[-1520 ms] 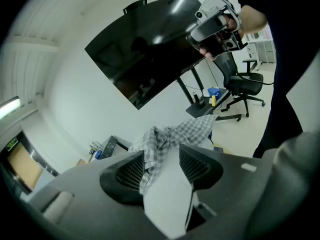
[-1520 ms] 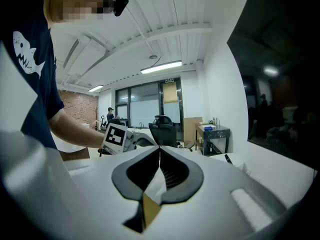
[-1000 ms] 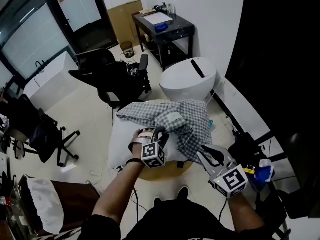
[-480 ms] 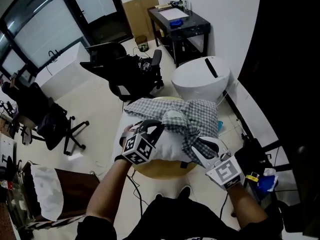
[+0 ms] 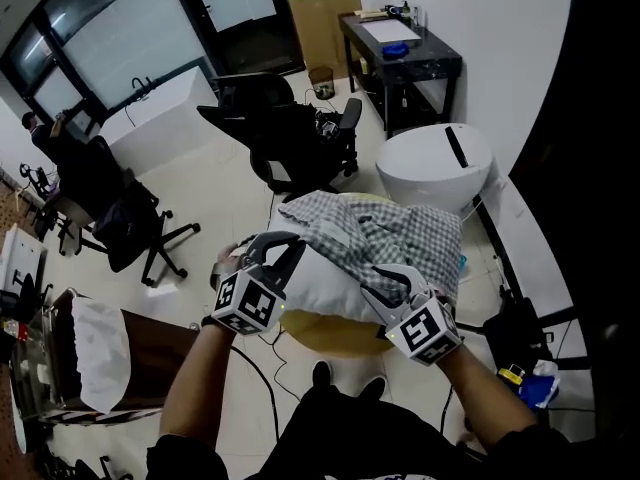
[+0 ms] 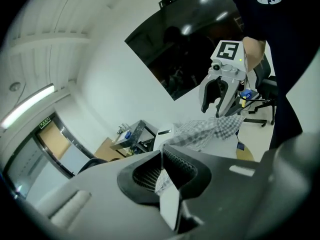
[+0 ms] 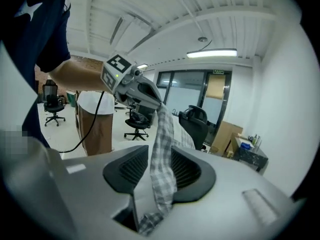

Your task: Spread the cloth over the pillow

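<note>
Office floor (image 5: 228, 190), cloth (image 5: 395, 236) atop pillow (image 5: 322, 286)

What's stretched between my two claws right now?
The checked cloth, running from the shut left claw down into the right claw, whose jaws have just been opening around it. The right gripper view shows this.

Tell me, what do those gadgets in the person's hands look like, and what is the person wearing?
The left gripper and the right gripper are grey tools with two curved jaws that have a black ribbed lining. Each carries a white cube printed with black square markers. A black cable hangs from the left one. The person wears a dark short-sleeved top.
</note>
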`<action>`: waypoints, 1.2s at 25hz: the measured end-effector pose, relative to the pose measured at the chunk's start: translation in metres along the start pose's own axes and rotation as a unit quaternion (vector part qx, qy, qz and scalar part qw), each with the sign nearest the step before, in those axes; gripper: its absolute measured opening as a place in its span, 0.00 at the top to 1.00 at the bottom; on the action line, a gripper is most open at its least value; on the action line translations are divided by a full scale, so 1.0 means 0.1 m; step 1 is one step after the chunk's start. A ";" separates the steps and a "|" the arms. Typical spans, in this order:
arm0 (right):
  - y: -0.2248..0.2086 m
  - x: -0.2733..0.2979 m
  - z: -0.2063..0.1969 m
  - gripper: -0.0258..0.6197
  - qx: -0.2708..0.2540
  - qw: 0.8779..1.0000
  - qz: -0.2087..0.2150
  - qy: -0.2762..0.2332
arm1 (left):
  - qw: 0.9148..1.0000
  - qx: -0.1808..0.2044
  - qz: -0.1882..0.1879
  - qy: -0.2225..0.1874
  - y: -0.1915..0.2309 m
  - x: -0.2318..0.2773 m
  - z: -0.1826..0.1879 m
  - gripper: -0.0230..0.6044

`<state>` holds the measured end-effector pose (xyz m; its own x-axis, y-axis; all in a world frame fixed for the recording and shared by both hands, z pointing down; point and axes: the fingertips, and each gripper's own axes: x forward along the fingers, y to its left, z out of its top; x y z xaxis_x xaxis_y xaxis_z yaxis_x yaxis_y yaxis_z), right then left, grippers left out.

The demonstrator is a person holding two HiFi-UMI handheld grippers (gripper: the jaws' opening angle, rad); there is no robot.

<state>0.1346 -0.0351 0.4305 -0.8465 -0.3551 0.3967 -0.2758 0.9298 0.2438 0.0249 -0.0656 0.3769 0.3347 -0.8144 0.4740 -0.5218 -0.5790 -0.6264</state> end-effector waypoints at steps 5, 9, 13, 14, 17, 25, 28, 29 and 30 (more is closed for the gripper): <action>0.32 0.43 0.11 0.72 -0.022 0.998 0.055 0.008 | 0.999 -0.011 0.031 0.013 0.17 -0.32 -0.28 0.95; 0.57 0.76 0.11 0.72 -0.059 0.995 0.072 0.041 | 0.999 -0.021 0.044 0.023 0.26 -0.54 -0.56 0.95; 0.66 1.00 0.10 0.74 -0.080 0.993 0.063 0.061 | 0.998 -0.013 0.056 0.032 0.33 -0.80 -0.83 0.95; 0.68 1.03 0.15 0.77 -0.081 0.993 0.063 0.056 | 0.998 -0.014 0.059 0.033 0.35 -0.87 -0.90 0.95; 0.81 1.14 0.34 0.84 -0.094 0.992 0.072 0.040 | 0.997 -0.027 0.065 0.038 0.44 -1.08 -1.07 0.95; 1.29 1.61 0.40 0.71 -0.107 0.988 0.065 0.093 | 0.999 -0.019 0.044 0.024 0.51 -1.22 -1.36 0.95; 1.22 1.65 0.46 0.89 -0.112 0.989 0.031 0.091 | 0.999 -0.004 0.033 0.020 0.51 -1.27 -1.43 0.95; 1.18 1.64 0.52 0.93 -0.111 0.990 0.021 0.085 | 0.999 -0.001 0.033 0.018 0.53 -1.30 -1.46 0.95; 1.12 1.62 0.59 0.94 -0.110 0.991 0.011 0.078 | 0.999 0.002 0.034 0.016 0.57 -1.33 -1.49 0.95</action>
<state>-0.0607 0.0173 0.4702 -0.7660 -0.3612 0.5317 -0.1368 0.8999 0.4141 -0.1661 0.0158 0.3704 0.2732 -0.8504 0.4496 -0.5388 -0.5224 -0.6608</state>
